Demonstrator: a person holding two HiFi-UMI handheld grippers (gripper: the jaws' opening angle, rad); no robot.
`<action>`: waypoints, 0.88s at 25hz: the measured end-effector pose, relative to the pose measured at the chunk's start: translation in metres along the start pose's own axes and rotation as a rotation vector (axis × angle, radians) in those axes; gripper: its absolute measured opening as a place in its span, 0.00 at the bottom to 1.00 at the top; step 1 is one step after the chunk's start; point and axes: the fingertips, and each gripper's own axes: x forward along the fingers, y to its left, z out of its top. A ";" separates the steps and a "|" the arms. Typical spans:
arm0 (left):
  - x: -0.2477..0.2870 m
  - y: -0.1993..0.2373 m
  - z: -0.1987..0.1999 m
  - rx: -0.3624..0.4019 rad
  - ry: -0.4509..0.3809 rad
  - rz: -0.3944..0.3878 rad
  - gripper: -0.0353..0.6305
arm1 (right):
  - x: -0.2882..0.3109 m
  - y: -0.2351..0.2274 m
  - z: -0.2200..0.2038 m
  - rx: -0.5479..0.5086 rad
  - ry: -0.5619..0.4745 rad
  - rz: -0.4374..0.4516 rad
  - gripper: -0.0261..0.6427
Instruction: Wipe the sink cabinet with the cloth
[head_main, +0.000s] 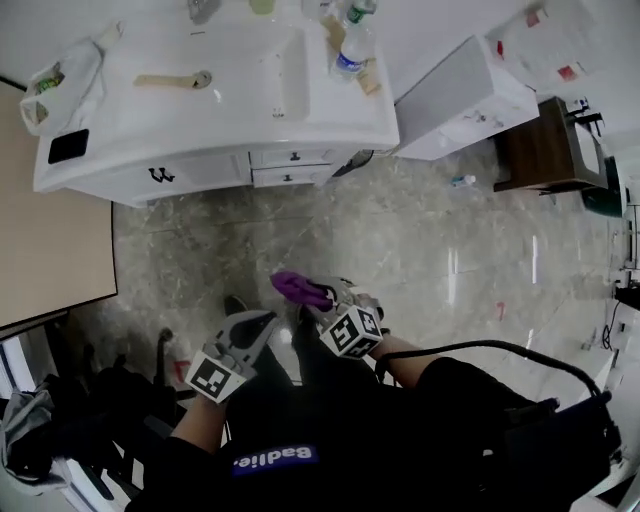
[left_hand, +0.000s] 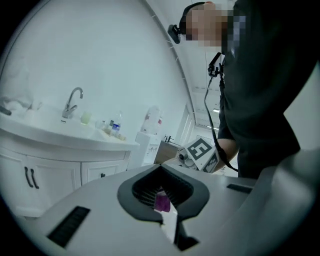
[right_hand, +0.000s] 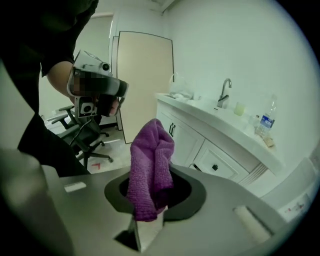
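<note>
**Cloth in hand, cabinet not yet reached**

My right hand-held gripper (right_hand: 146, 222) is clamped on the purple cloth (right_hand: 150, 165). The cloth is bunched and stands up out of the jaws, with one fold drooping over the near side. To the left of it, and apart from the cloth, my left hand-held gripper (left_hand: 167, 217) has its jaws drawn narrow, almost together. A purple sliver shows in the slit. I take that to be the cloth seen through the gap rather than something pinched, though I can't be sure.

A stretch of bare marble floor (head_main: 300, 230) lies ahead of both grippers. Beyond it is the white sink cabinet (head_main: 200, 172), well apart from the cloth, its doors and drawers facing me. On its worktop (head_main: 130, 130), farther off, are a tap (right_hand: 225, 90) and a water bottle (head_main: 352, 50).

By my reading this is the carry-in step and no wiping has begun. Next I need to close the gap, turn the right gripper so a broad face of the cloth meets the cabinet front, and press lightly before sweeping.
</note>
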 end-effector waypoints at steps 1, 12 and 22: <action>-0.003 -0.012 0.018 0.009 -0.008 0.017 0.05 | -0.016 0.006 0.011 0.008 -0.018 0.009 0.14; -0.022 -0.109 0.149 0.035 -0.129 0.049 0.05 | -0.179 -0.009 0.120 0.222 -0.286 -0.055 0.14; -0.107 -0.141 0.163 0.068 -0.078 -0.087 0.05 | -0.221 0.085 0.189 0.401 -0.497 -0.124 0.14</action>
